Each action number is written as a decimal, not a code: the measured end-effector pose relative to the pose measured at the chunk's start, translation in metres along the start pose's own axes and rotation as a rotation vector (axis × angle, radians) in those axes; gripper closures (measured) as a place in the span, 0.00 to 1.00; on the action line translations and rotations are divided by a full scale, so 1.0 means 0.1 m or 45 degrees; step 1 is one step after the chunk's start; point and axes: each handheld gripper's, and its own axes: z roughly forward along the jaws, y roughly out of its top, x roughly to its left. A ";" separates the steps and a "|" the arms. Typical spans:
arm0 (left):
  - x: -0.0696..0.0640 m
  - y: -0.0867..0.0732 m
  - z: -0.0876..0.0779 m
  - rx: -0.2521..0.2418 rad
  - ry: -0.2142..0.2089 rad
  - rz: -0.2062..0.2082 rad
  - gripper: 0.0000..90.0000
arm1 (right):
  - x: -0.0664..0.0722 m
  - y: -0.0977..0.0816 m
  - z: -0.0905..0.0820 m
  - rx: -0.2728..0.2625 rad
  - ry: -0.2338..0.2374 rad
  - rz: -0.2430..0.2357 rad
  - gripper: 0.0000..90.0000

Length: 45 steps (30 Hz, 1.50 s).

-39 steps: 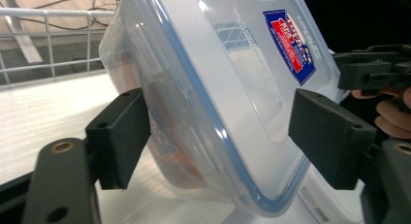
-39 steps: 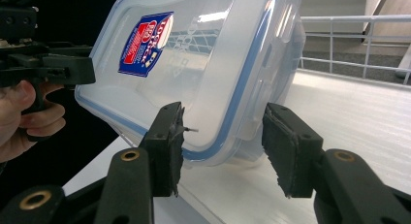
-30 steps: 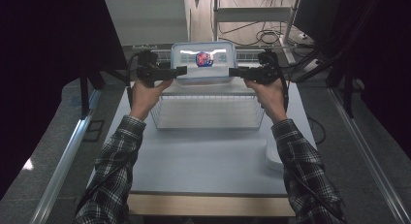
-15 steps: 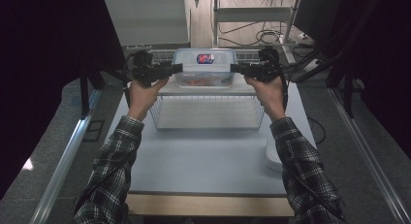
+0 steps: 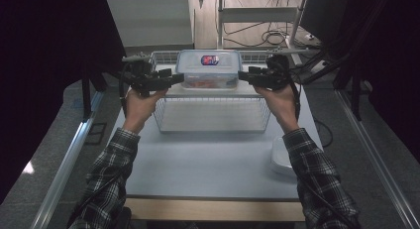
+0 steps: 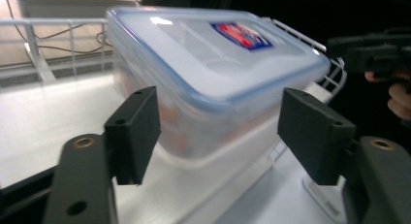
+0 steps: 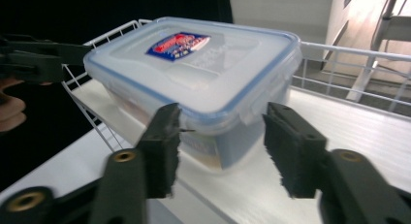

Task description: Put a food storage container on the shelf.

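A clear plastic box [image 5: 209,69] with a blue-edged lid and a red and blue label sits at the far end of a white wire basket [image 5: 213,115]. My left gripper [image 5: 176,79] is at its left end and my right gripper [image 5: 245,75] at its right end. In the left gripper view the box [image 6: 213,64] lies between my jaws [image 6: 224,132], and the pads [image 6: 315,132] stand clear of it. In the right gripper view the box [image 7: 203,69] also sits between parted jaws [image 7: 225,146]. Both pairs of jaws have just been opening.
The basket stands on a pale table [image 5: 208,164]. A white dish [image 5: 282,157] lies near the table's right edge. A metal rack with cables [image 5: 267,38] stands behind the basket. Dark curtains close in on both sides.
The box has come down a little into the far end of the basket, with both grippers alongside it. Both pairs of jaws stand wider than half a second ago.
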 end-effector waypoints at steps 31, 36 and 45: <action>-0.59 -0.85 -0.14 0.147 0.084 0.341 0.03 | 0.17 -0.85 -0.50 0.063 0.024 -0.128 0.12; -0.66 -1.01 -0.16 0.150 0.066 0.340 0.03 | 0.18 -1.03 -0.56 0.086 0.003 -0.155 0.09; -0.70 -1.31 -0.25 0.120 0.104 0.363 0.03 | 0.16 -1.33 -0.64 0.096 0.006 -0.166 0.09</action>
